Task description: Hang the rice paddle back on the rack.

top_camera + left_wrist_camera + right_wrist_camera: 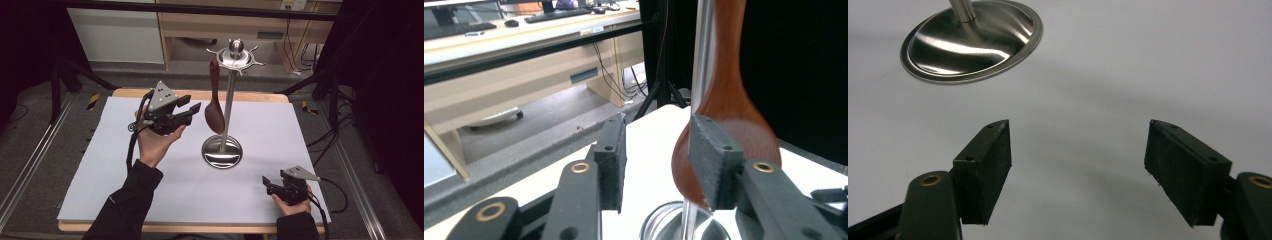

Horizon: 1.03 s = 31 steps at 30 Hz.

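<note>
High view first: the white table (150, 190) takes up most of the frame, and near its middle stands the steel stand (227, 100), a round base, a thin pole and a ring of hooks at the top. From one hook on the left side of that ring hangs the wooden spoon (214, 107), handle up, bowl down, just beside the pole.

Now the left gripper (192, 111), raised off the table and pointing right at the spoon's bowl, jaws apart. In the left gripper view the bowl (729, 140) sits right behind the far jaw, very close; whether it touches I cannot tell. Nothing is clamped yet.

Down at the near right corner, the right gripper (266, 183) rests low over the table, jaws wide apart with bare white surface between them; the right gripper view has the stand's shiny base (973, 40) ahead.

On handling: that spoon looks light and stiff, smooth polished wood, so it could slip between the pads and will swing freely on its hook if nudged. The bowl is broad and curved, a poor seat for flat pads. The better grip, I would judge, is the neck just above the bowl or the straight handle, squeezed across its narrow width, then lifted up to clear the hook. The stand seems top-light, base-heavy, yet a sideways pull could tip it.
</note>
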Motion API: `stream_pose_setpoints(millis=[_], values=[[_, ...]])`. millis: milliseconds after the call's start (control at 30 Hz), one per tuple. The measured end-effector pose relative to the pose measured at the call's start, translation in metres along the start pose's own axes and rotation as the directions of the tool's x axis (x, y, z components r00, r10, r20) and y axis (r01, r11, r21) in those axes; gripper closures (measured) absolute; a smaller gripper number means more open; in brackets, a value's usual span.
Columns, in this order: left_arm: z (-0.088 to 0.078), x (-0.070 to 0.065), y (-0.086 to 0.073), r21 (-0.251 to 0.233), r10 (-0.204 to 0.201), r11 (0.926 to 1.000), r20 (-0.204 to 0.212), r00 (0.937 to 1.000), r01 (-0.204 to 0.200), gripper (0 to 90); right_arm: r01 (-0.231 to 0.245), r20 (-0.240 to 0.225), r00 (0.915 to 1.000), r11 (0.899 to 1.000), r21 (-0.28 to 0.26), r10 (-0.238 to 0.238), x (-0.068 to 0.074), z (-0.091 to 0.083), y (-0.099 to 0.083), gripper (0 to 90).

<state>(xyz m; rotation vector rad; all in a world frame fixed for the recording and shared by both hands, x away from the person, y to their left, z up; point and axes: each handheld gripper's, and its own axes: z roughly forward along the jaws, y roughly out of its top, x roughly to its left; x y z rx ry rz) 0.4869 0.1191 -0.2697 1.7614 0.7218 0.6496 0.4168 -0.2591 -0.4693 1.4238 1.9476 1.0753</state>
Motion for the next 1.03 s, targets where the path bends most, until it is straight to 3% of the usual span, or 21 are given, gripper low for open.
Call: stream_pose_setpoints(millis=[67,300,600,700,733,767,833,1033], values=[[-0.003,0.002,-0.007,0.005,0.018,0.9998,-0.007,0.9998,-0.018,54.4,-0.001,0.007,1.0000,1.000,-0.002,0.001,-0.001,0.000,0.000,25.9],[-0.014,0.006,-0.042,0.046,-0.030,0.9985,-0.007,0.9995,0.030,49.8,0.000,0.012,0.9999,1.000,0.000,0.000,-0.001,0.000,-0.002,25.4],[-0.024,0.013,-0.093,0.101,-0.054,0.9933,-0.027,0.9982,0.056,42.4,-0.007,0.015,0.9999,1.000,0.003,0.007,-0.003,0.000,-0.003,24.1],[-0.026,0.018,-0.113,0.133,-0.067,0.9885,-0.045,0.9967,0.073,39.8,0.000,0.025,0.9997,1.000,0.002,0.000,-0.005,0.000,-0.004,23.2],[-0.026,0.018,-0.113,0.133,-0.067,0.9885,-0.045,0.9967,0.073,38.7,-0.001,0.026,0.9997,1.000,0.003,0.001,-0.005,0.000,-0.004,23.1],[-0.029,0.021,-0.124,0.155,-0.071,0.9848,-0.058,0.9957,0.080,37.9,-0.010,0.022,0.9997,1.000,0.007,0.010,-0.005,0.000,-0.004,23.0],[-0.031,0.023,-0.129,0.164,-0.071,0.9831,-0.065,0.9953,0.081,37.4,-0.010,0.024,0.9997,1.000,0.008,0.010,-0.005,0.000,-0.005,23.0],[-0.043,0.035,-0.159,0.202,-0.103,0.9716,-0.111,0.9885,0.124,35.0,-0.014,0.036,0.9992,1.000,0.014,0.014,-0.008,0.001,-0.006,22.8]])
